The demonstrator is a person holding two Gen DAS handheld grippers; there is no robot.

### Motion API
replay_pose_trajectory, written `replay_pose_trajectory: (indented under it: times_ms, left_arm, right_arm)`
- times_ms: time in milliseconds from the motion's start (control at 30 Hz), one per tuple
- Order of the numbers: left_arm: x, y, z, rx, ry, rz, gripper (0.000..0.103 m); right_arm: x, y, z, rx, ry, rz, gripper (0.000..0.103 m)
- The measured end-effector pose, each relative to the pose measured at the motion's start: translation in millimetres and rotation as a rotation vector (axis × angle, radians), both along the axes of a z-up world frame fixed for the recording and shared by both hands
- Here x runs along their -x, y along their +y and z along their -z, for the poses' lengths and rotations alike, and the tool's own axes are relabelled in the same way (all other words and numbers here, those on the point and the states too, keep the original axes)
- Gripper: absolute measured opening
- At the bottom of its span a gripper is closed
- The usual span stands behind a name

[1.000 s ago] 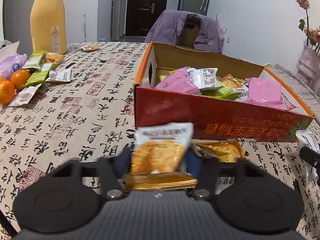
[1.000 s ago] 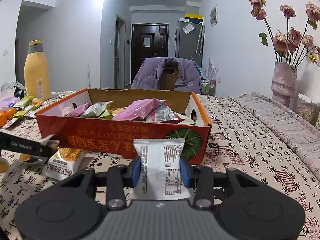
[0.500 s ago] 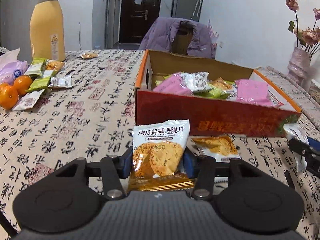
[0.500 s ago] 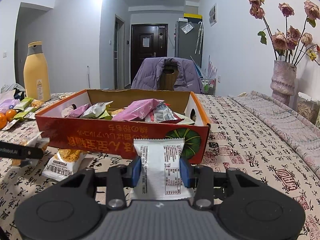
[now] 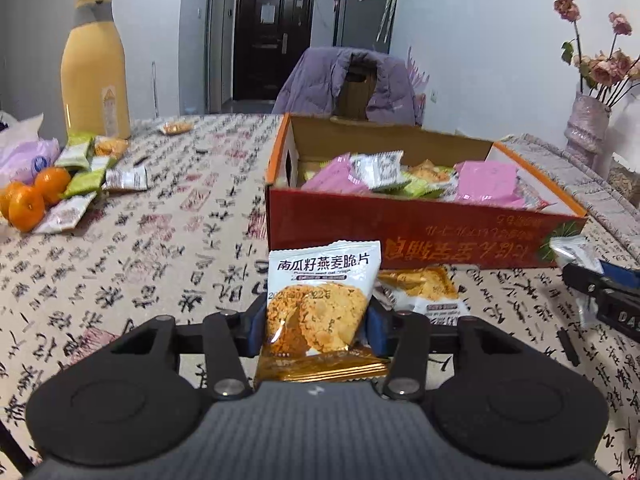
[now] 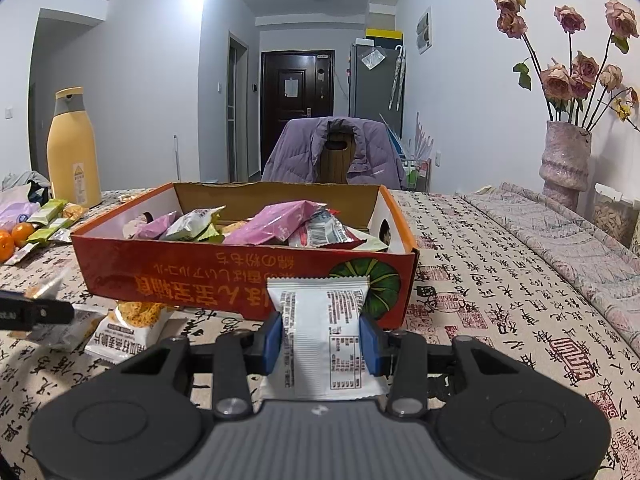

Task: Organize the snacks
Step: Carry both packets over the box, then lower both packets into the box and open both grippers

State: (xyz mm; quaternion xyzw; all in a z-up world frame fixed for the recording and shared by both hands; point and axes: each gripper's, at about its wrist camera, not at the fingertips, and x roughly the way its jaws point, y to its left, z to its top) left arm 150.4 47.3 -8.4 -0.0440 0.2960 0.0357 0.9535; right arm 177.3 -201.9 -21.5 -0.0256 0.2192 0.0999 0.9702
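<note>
My left gripper (image 5: 316, 322) is shut on an oat-crisp cookie packet (image 5: 320, 300) and holds it upright in front of the red cardboard box (image 5: 400, 228). My right gripper (image 6: 320, 338) is shut on a white snack packet (image 6: 320, 336), its printed back toward me, just before the box's front wall (image 6: 240, 276). The box holds several pink, green and silver packets (image 6: 280, 224). Another cookie packet (image 5: 424, 288) lies on the table by the box front; it also shows in the right wrist view (image 6: 124, 328).
Loose packets (image 5: 88, 176) and oranges (image 5: 28, 204) lie at the far left beside a tall yellow bottle (image 5: 96, 84). A chair with a purple jacket (image 6: 332, 152) stands behind the table. A vase of flowers (image 6: 566, 164) is at the right.
My left gripper has lifted and tilted level, so its cookie packet now stands upright lower in front of the box. The right gripper has hardly moved.
</note>
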Motion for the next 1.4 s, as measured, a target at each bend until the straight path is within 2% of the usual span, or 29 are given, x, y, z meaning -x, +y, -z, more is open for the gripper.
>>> replay_pose_trajectory:
  times_ms: [233, 467, 667, 867, 1100, 1300, 1400]
  left_arm:
    - [7, -6, -26, -0.008, -0.091, 0.013, 0.048]
    - [-6, -19, -52, -0.014, -0.163, 0.039, 0.048]
    - [-24, -33, -71, -0.023, -0.219, 0.059, 0.048]
    - [-57, -40, -82, -0.019, -0.243, 0.043, 0.048]
    - [-103, -44, -75, -0.042, -0.229, 0.002, 0.048]
    - [-126, -36, -50, -0.039, -0.214, -0.026, 0.048]
    - [-133, -35, -36, -0.041, -0.179, -0.005, 0.048]
  right_arm:
    - [8, 1, -7, 0.001, -0.041, 0.001, 0.04]
    - [6, 9, -39, 0.014, -0.125, -0.019, 0.04]
    - [-19, 13, -66, 0.006, -0.16, -0.019, 0.04]
    - [-62, 18, -75, 0.006, -0.139, -0.006, 0.04]
    - [-105, 24, -69, -0.007, -0.112, 0.019, 0.04]
    - [-121, 23, -46, -0.019, -0.123, 0.026, 0.04]
    - [-126, 22, -39, -0.019, -0.093, 0.005, 0.04]
